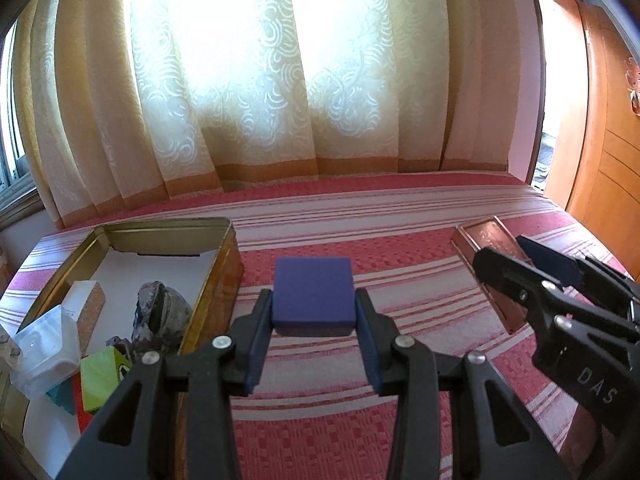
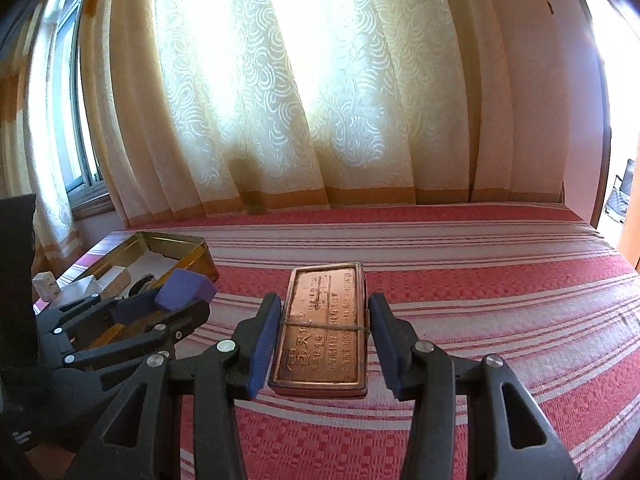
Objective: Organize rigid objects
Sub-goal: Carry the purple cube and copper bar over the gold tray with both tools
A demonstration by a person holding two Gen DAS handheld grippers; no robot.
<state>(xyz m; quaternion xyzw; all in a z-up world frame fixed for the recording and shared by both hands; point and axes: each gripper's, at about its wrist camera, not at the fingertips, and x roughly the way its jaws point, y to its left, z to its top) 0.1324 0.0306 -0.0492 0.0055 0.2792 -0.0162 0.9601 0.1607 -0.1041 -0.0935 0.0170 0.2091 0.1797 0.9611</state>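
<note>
Between the left gripper's (image 1: pixel 314 344) pads, the purple box (image 1: pixel 313 294) is gripped above the striped bedcover (image 1: pixel 400 420); a loose grip may drop it before the gold tin (image 1: pixel 224 264). Further right, the right gripper (image 2: pixel 322 344) stands open around the copper tin (image 2: pixel 324 332), which could slide.

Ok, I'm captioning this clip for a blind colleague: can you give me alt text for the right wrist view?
The right claw straddles a copper-coloured tin lying on a red striped bedspread, its fingers on either side with a small gap at the right. To the left, the left claw holds a purple block near an open gold tin, with backlit cream curtains behind.
</note>
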